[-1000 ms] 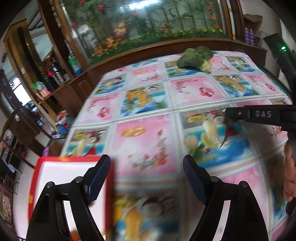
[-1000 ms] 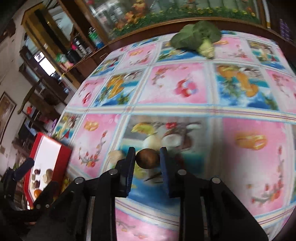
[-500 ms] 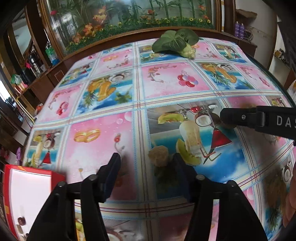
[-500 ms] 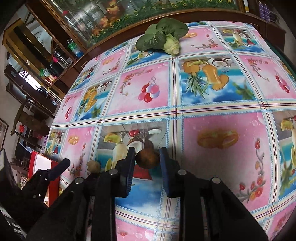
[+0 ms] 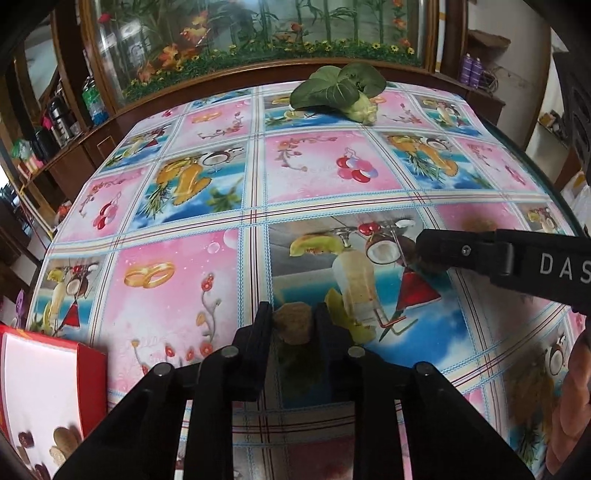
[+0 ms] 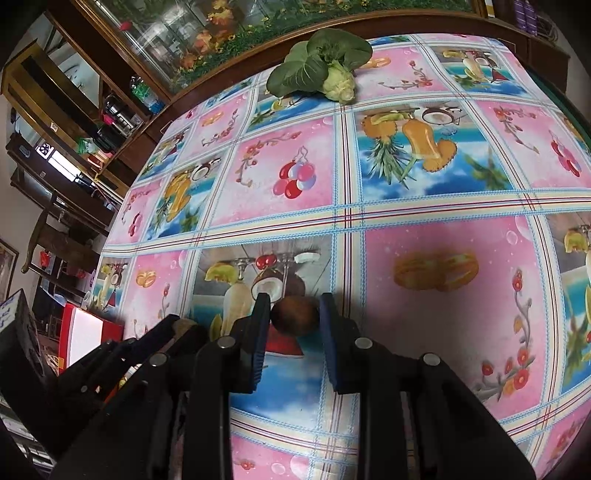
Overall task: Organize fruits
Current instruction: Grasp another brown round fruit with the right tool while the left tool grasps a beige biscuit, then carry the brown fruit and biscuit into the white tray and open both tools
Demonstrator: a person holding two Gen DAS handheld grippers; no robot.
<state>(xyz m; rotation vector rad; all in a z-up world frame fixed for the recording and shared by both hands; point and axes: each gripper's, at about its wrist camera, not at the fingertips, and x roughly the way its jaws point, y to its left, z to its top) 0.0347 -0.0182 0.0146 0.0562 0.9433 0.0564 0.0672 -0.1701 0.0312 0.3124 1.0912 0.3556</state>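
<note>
My left gripper (image 5: 293,325) is shut on a tan wrinkled walnut (image 5: 293,324) on the printed tablecloth. My right gripper (image 6: 295,315) is shut on a round brown fruit (image 6: 295,316); in the left wrist view its black finger (image 5: 480,251) reaches in from the right, the fruit mostly hidden behind it. A red box with a white inside (image 5: 40,391) sits at the table's near left corner and holds several small brown and dark fruits (image 5: 62,439). It also shows in the right wrist view (image 6: 86,328).
A leafy green vegetable (image 5: 340,92) lies at the far edge of the table, also in the right wrist view (image 6: 321,70). A wooden cabinet with a glass front (image 5: 258,33) stands behind the table. Shelves with bottles stand at the left (image 5: 55,122).
My left gripper swung right from the red box to the walnut and closed on it. My right gripper kept holding the brown fruit and shifted a little.
</note>
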